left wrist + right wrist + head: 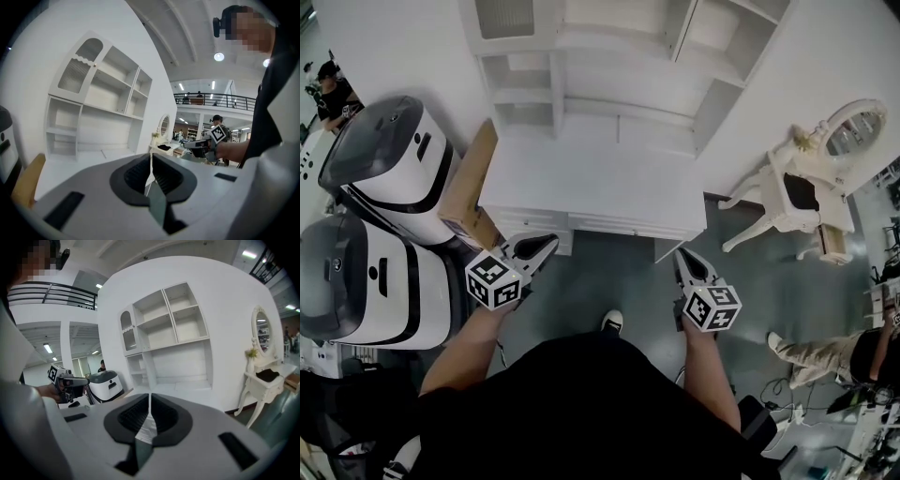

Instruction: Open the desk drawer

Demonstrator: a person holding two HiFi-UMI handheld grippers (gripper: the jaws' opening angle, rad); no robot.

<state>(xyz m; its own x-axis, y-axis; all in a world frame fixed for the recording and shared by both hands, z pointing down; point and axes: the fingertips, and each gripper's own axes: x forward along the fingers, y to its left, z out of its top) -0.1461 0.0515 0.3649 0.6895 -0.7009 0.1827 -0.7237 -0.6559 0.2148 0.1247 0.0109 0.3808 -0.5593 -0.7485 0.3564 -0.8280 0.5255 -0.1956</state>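
A white desk (pixel 591 178) with an open-shelved hutch (pixel 581 56) stands against the wall ahead. Its drawer fronts (pixel 623 226) run shut along the near edge. My left gripper (pixel 549 244) hovers just in front of the desk's left front corner, jaws shut on nothing. My right gripper (pixel 680 255) sits near the right front corner, also shut and empty. In the left gripper view the left gripper (pixel 150 158) has its pads together, with the hutch (pixel 98 108) beyond. In the right gripper view the right gripper (pixel 149 400) is shut and faces the hutch (pixel 173 329).
Two white and grey machines (pixel 389 169) (pixel 356 281) and a cardboard box (pixel 469 187) crowd the desk's left side. A white vanity table with an oval mirror (pixel 811 183) stands at the right. A person (pixel 825 356) sits low at the right. My shoe (pixel 612 323) is on the grey floor.
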